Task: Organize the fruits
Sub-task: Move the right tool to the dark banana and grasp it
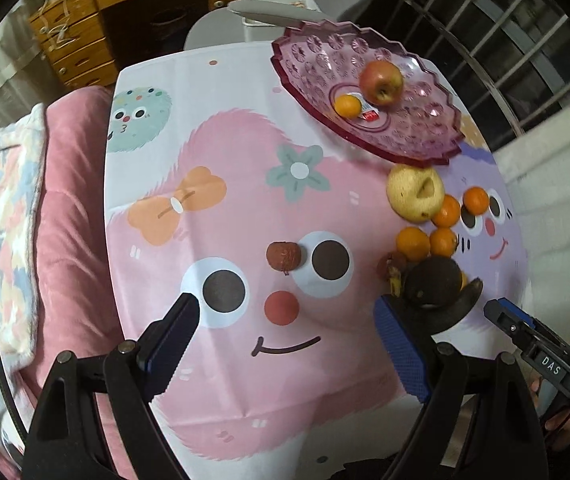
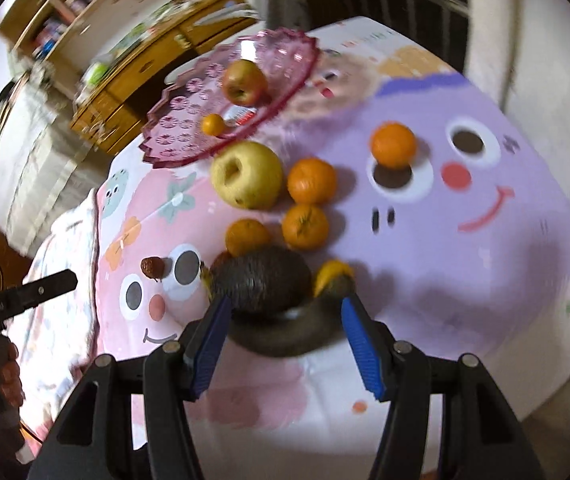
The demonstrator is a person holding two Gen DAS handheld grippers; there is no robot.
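Note:
A pink plastic fruit plate (image 1: 417, 136) (image 2: 181, 136) holds a red apple (image 1: 381, 82) (image 2: 244, 82) and a small orange (image 1: 347, 105) (image 2: 213, 124). On the cartoon tablecloth lie a yellow apple (image 1: 415, 192) (image 2: 247, 174), several oranges (image 1: 413, 243) (image 2: 311, 180), a small brown fruit (image 1: 283, 255) (image 2: 152, 267), a dark avocado (image 1: 431, 282) (image 2: 263, 282) and a blackened banana (image 2: 285, 332) (image 1: 455, 308). My left gripper (image 1: 285, 320) is open and empty above the cloth. My right gripper (image 2: 285, 312) (image 1: 501, 312) is open around the avocado and banana.
A wooden cabinet (image 1: 85, 28) (image 2: 133, 80) stands beyond the table. A pink quilt (image 1: 69, 184) lies left of the table. A barred window (image 1: 505, 48) is at the back right. The table edge (image 1: 523, 240) runs close to the fruit pile.

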